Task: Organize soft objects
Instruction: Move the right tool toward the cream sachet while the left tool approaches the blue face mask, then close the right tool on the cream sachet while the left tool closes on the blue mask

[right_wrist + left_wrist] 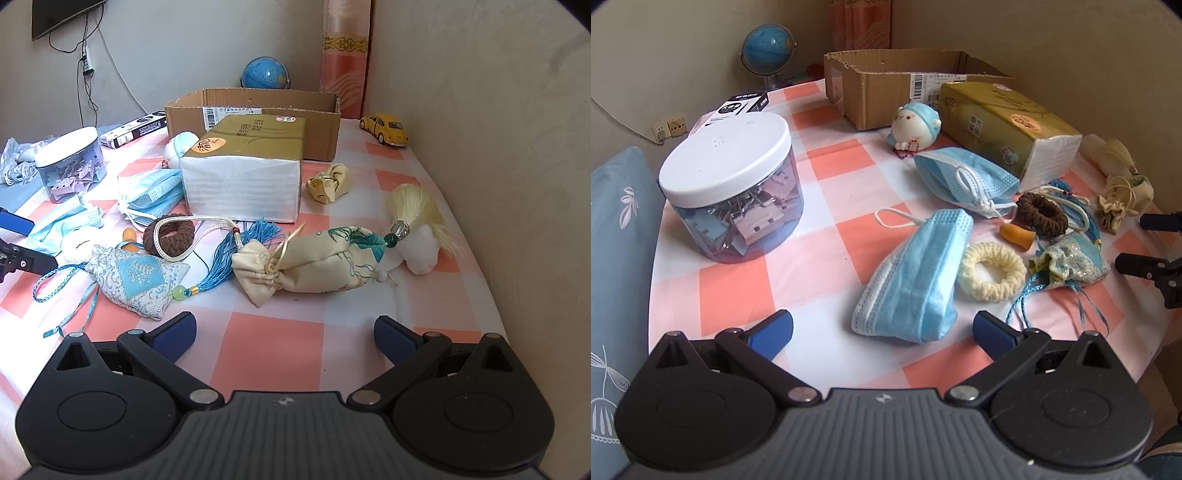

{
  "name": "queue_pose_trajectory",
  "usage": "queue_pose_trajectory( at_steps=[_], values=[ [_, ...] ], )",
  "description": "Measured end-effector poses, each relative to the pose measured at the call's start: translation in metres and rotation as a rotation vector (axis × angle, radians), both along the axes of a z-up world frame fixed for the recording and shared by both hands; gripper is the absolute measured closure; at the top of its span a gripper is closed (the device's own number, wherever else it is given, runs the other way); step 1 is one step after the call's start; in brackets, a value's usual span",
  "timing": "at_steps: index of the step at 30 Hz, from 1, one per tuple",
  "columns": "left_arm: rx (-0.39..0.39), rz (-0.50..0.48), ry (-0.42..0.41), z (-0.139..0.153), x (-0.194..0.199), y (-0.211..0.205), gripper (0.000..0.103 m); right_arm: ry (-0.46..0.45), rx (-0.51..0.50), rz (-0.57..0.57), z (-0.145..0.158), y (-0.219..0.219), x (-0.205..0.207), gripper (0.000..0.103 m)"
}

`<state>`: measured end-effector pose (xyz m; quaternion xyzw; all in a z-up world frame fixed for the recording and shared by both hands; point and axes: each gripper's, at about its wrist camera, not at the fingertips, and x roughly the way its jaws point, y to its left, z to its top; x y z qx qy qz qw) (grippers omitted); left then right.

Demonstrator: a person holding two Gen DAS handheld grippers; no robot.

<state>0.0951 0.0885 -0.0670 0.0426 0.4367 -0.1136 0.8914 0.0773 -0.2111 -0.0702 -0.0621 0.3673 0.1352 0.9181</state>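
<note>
Both grippers stand wide open and empty above the tabletop (820, 206). Straight ahead of the left gripper (882, 330) lies a folded blue face mask (912, 280), its long axis running away and rightward, so that gripper is nearer. Ahead of the right gripper (284, 334) a cream pouch (314, 262) lies crosswise.

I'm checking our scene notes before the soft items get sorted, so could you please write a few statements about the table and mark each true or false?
1. The left gripper is open and holds nothing. True.
2. The clip jar has no lid. False: a white lid is on it.
3. The cardboard box stands at the far side of the table. True.
4. The right gripper grips the cream sachet. False: it is open, and the sachet lies on the cloth.
</note>
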Motion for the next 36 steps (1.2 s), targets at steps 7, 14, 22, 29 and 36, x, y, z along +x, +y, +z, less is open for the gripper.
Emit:
queue_pose_trajectory(
  at_steps=[7, 14, 22, 29, 36],
  values=[
    [-0.001, -0.012, -0.007, 0.0, 0.0, -0.003, 0.0, -0.027, 0.007, 0.003, -0.002, -0.002, -0.005, 0.0],
    [-0.01, -0.091, -0.02, 0.008, 0.01, -0.01, 0.025, -0.052, 0.013, 0.014, -0.003, -0.004, -0.008, 0.0],
    [-0.003, -0.166, -0.023, 0.011, 0.017, -0.018, 0.048, -0.055, -0.012, -0.001, -0.001, -0.002, -0.009, 0.0],
    [-0.011, -0.176, -0.027, 0.01, 0.017, -0.017, 0.05, -0.087, -0.094, -0.003, 0.022, 0.005, -0.004, 0.0],
    [-0.02, -0.186, -0.033, 0.01, 0.016, -0.016, 0.05, -0.059, -0.157, -0.022, 0.023, 0.025, 0.014, 0.0]
  ],
)
